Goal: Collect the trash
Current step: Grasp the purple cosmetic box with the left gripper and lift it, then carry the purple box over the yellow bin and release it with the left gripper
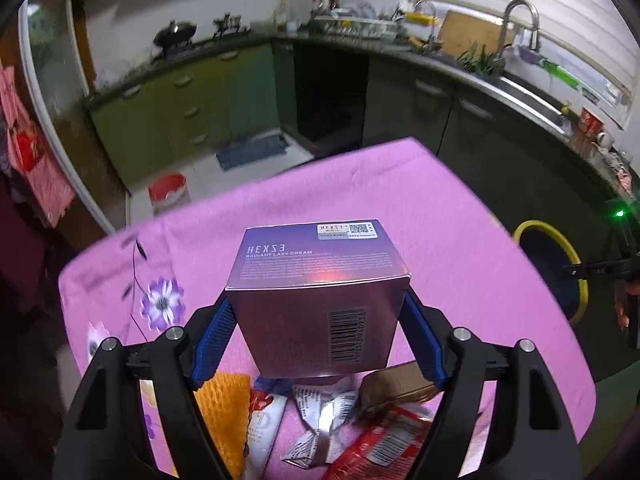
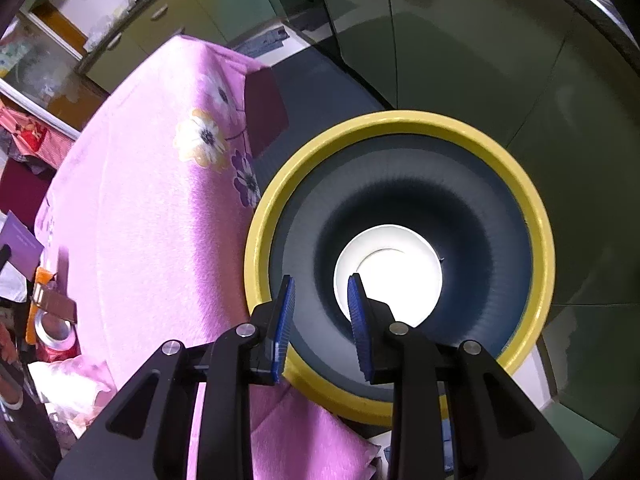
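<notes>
A: Your left tongs [image 1: 316,320]?
B: Clamped on the purple cream box [image 1: 316,280], lifted above the wrappers [image 1: 324,420] at the pink tabletop's [image 1: 440,240] near edge.
A: Right tongs [image 2: 320,320]?
B: Parted, empty, above your yellow-rimmed bin [image 2: 400,128].

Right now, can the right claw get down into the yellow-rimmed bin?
Probably yes. The right claw is empty and hangs over the mouth of the yellow-rimmed bin, with nothing between them; only a white disc shows at the bottom.
</notes>
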`<state>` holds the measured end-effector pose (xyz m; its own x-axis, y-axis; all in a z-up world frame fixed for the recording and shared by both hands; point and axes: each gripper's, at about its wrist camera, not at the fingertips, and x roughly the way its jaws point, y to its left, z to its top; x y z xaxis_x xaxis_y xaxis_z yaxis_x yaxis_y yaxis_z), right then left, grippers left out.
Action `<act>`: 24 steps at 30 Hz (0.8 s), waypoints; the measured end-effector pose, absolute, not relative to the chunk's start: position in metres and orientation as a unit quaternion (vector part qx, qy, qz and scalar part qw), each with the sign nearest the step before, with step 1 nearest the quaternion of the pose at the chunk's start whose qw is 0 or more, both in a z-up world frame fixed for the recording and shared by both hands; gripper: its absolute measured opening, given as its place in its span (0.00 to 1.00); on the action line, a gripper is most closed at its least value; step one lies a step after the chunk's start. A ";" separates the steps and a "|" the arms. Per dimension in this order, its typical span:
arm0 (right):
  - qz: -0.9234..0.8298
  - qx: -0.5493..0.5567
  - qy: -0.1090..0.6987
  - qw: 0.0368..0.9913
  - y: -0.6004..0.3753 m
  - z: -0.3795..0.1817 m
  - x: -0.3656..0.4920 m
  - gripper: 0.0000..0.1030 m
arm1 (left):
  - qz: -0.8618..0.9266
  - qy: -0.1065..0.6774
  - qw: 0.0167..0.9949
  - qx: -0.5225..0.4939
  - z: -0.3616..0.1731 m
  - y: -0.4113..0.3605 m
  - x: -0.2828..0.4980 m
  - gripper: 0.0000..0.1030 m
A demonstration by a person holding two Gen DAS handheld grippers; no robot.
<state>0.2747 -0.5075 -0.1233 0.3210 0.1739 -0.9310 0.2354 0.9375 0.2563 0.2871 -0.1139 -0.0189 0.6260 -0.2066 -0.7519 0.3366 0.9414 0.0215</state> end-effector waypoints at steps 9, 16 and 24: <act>-0.050 0.187 0.539 0.820 -0.543 -0.091 0.219 0.27 | -0.292 0.399 0.859 0.131 0.024 -0.217 0.260 0.71; -0.072 0.205 0.513 0.830 -0.579 -0.073 0.173 0.27 | -0.409 0.445 0.779 0.168 -0.002 -0.350 0.258 0.71; -0.089 0.228 0.505 0.828 -0.607 -0.076 0.132 0.27 | -0.435 0.477 0.732 0.218 -0.056 -0.460 0.257 0.71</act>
<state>0.1318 -0.6067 -0.0762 0.4746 0.0815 -0.8764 0.3778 0.8804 0.2864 0.2575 -0.4604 -0.0558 0.1662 -0.4284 -0.8882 0.8444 0.5270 -0.0962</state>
